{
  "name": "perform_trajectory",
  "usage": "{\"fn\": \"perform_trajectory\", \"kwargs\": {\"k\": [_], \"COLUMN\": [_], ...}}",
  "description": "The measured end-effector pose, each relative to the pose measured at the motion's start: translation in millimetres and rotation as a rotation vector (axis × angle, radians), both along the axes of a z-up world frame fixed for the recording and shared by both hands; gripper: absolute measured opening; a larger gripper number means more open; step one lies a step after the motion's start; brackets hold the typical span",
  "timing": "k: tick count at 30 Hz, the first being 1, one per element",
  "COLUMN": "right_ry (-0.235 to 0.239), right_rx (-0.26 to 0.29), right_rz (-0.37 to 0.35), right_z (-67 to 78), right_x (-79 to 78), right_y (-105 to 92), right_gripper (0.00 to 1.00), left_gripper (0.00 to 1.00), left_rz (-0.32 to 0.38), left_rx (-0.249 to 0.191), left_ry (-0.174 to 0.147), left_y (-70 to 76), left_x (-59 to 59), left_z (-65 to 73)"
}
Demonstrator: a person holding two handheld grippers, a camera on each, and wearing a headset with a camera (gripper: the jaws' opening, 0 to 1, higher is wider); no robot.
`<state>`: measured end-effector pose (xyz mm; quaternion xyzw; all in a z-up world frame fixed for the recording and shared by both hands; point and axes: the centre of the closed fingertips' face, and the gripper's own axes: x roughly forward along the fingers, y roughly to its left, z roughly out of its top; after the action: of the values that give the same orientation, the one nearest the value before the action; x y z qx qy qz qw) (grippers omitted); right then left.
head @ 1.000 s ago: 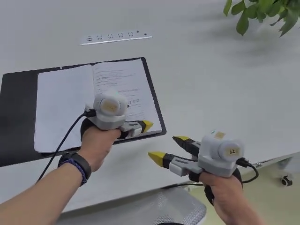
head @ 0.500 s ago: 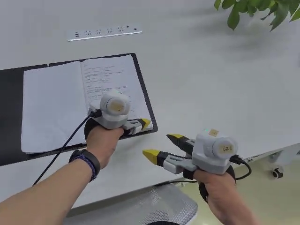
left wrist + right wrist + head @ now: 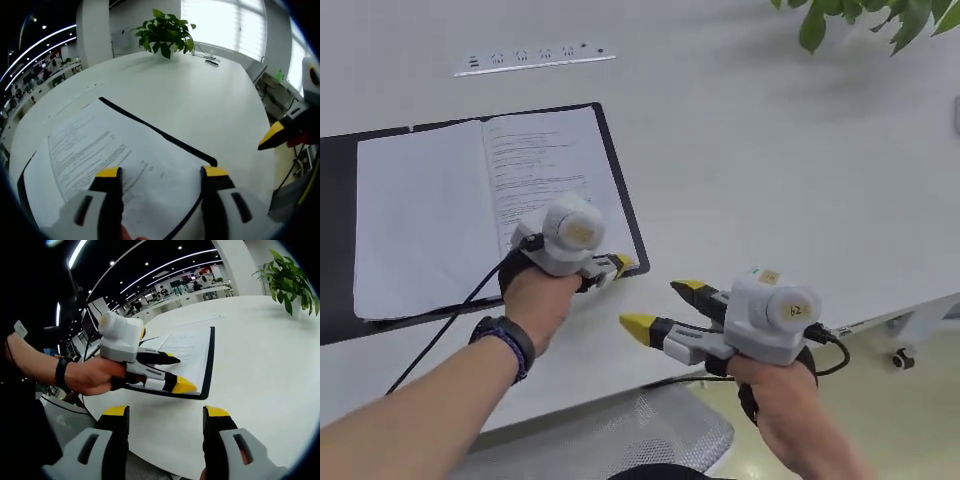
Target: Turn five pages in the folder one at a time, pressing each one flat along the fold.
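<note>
My left hand-held gripper (image 3: 620, 265) has its jaws spread and empty over the near right corner of the folder (image 3: 338, 230). In the left gripper view the two yellow tips straddle that corner, and I cannot tell whether they touch the paper. My right hand-held gripper (image 3: 663, 306) is also spread wide and holds nothing. It hovers just off the same corner, tips pointing back toward the folder.

The folder lies open and flat on the white worktop (image 3: 770, 150), with black cover showing round its edges. A printed page (image 3: 545, 165) lies right of the fold and a blank page (image 3: 420, 220) left of it. The print is too small to read, the folder's left edge is cut off, and my left hand (image 3: 535, 300) hides part of its near edge.

Beyond the folder's far edge sits a power strip (image 3: 535, 57), and well off to its far right a leafy plant (image 3: 860, 20).
</note>
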<state>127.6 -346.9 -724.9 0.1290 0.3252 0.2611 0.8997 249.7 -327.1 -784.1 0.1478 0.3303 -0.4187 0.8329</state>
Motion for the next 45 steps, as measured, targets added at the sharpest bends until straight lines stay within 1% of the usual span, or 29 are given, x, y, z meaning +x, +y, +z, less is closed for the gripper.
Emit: {"fn": "perform_trajectory", "kwargs": {"k": [1, 3, 5, 10, 13, 16, 19, 22, 27, 29, 31, 32, 35, 40, 42, 45], "right_ry": [0.000, -0.002, -0.002, -0.006, -0.010, -0.011, -0.018, -0.026, -0.032, -0.034, -0.035, -0.036, -0.043, -0.052, -0.055, -0.048], "right_rx": [0.000, 0.002, 0.003, 0.007, 0.011, 0.016, 0.024, 0.024, 0.036, 0.038, 0.054, 0.071, 0.084, 0.140, 0.156, 0.186], "right_rz": [0.000, 0.001, 0.003, 0.006, 0.007, 0.006, 0.004, 0.010, 0.015, 0.019, 0.013, 0.004, 0.002, -0.018, -0.024, -0.025], "right_z": [-0.1, 0.3, 0.3, 1.3, 1.9, 1.6, 3.4, 5.0, 6.1, 5.4, 5.6, 6.4, 7.1, 9.4, 9.6, 7.8], "right_x": [0.5, 1.6, 2.4, 5.0, 7.5, 11.7, 18.7, 24.6, 34.6, 40.3, 47.1, 53.3, 69.1, 101.7, 112.7, 123.7], "right_y": [0.2, 1.7, 2.9, 5.9, 7.5, 7.5, 7.9, 8.9, 11.3, 12.2, 12.3, 12.6, 13.3, 15.1, 17.0, 22.2], "right_gripper": [0.58, 0.58, 0.58, 0.57, 0.57, 0.56, 0.56, 0.56, 0.55, 0.55, 0.54, 0.54, 0.53, 0.51, 0.50, 0.49], "left_gripper": [0.62, 0.61, 0.60, 0.54, 0.49, 0.41, 0.32, 0.25, 0.17, 0.14, 0.13, 0.13, 0.11, 0.08, 0.08, 0.08], "left_rz": [-0.001, -0.001, -0.012, -0.008, 0.002, 0.008, 0.009, 0.015, 0.021, 0.025, 0.029, 0.029, 0.034, 0.045, 0.046, 0.048], "left_rx": [-0.001, -0.012, -0.007, -0.015, -0.030, -0.046, -0.047, -0.057, -0.063, -0.067, -0.073, -0.074, -0.079, -0.089, -0.092, -0.096], "left_ry": [0.002, 0.016, 0.016, 0.022, 0.027, 0.034, 0.029, 0.033, 0.032, 0.028, 0.029, 0.028, 0.028, 0.029, 0.029, 0.028], "left_y": [0.6, 2.1, 3.0, 8.2, 10.9, 14.8, 18.0, 21.0, 24.2, 25.6, 25.9, 26.1, 28.5, 33.1, 34.3, 35.5], "left_x": [0.6, 1.2, -0.2, 0.4, -0.5, -2.0, -6.3, -7.4, -8.6, -8.1, -8.7, -9.2, -8.5, -6.9, -6.4, -5.8], "left_z": [0.3, 1.6, 2.5, 3.6, 5.4, 6.2, 9.6, 12.2, 17.2, 19.3, 21.3, 22.0, 22.0, 22.8, 23.0, 23.6]}}
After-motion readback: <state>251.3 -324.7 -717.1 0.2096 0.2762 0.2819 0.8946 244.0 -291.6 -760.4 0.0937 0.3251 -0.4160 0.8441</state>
